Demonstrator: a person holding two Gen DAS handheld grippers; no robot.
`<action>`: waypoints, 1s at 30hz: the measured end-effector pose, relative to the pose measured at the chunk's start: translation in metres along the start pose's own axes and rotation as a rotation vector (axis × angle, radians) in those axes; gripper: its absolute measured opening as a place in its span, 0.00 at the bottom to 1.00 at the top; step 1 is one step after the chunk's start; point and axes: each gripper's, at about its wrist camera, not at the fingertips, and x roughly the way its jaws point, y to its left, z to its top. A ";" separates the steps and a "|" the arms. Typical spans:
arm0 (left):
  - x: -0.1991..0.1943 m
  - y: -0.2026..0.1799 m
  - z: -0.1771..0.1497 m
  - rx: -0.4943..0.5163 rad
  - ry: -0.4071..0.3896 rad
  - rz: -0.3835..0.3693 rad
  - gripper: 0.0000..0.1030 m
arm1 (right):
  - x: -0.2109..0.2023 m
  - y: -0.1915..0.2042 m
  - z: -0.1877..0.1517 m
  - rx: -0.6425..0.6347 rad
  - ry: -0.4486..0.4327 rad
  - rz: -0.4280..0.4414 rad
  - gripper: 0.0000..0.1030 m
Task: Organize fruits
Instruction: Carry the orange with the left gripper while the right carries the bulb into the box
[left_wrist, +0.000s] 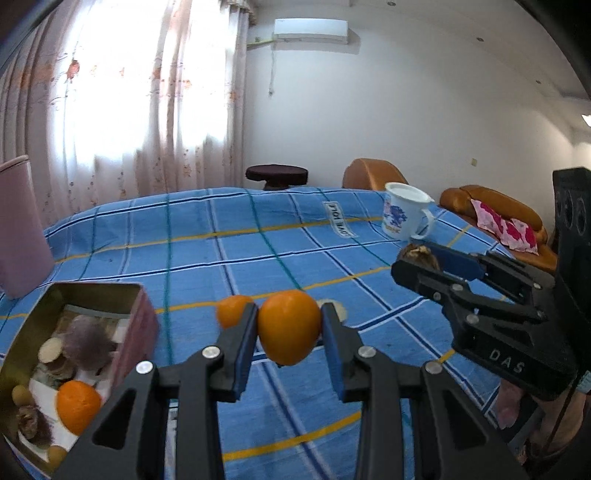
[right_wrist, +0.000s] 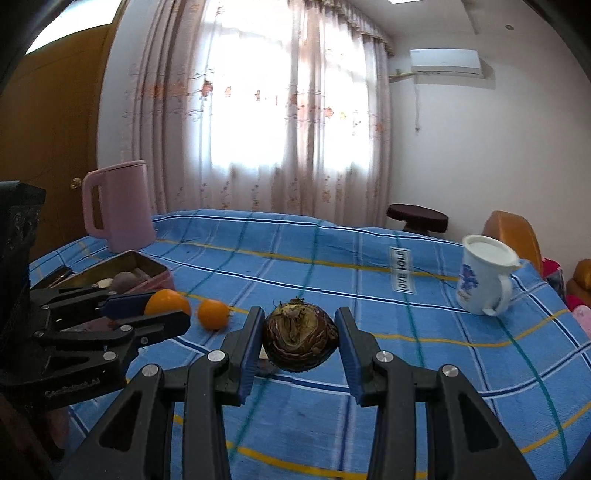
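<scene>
A round orange tangerine (left_wrist: 289, 326) is clamped by the left gripper (left_wrist: 290, 328), raised just right of the open metal tin (left_wrist: 138, 295), probably to be dropped in. A dark brown wrinkled fruit (right_wrist: 300, 334) is clenched by the right gripper (right_wrist: 301, 338), further right of the tin.

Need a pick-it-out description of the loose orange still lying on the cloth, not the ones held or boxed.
Start at the blue checked tablecloth, then find the open metal tin beside the pink jug. Just right of the tin, in the right wrist view, the loose orange lies on the cloth. Unlike the larger orange clamped in the left gripper, nothing grips it.
</scene>
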 end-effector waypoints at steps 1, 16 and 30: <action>-0.003 0.005 0.000 -0.005 -0.003 0.007 0.35 | 0.001 0.006 0.002 -0.007 0.000 0.012 0.40; -0.049 0.105 -0.003 -0.130 -0.044 0.165 0.35 | 0.031 0.114 0.034 -0.136 0.012 0.234 0.40; -0.064 0.174 -0.025 -0.229 0.002 0.268 0.35 | 0.056 0.216 0.023 -0.304 0.103 0.383 0.40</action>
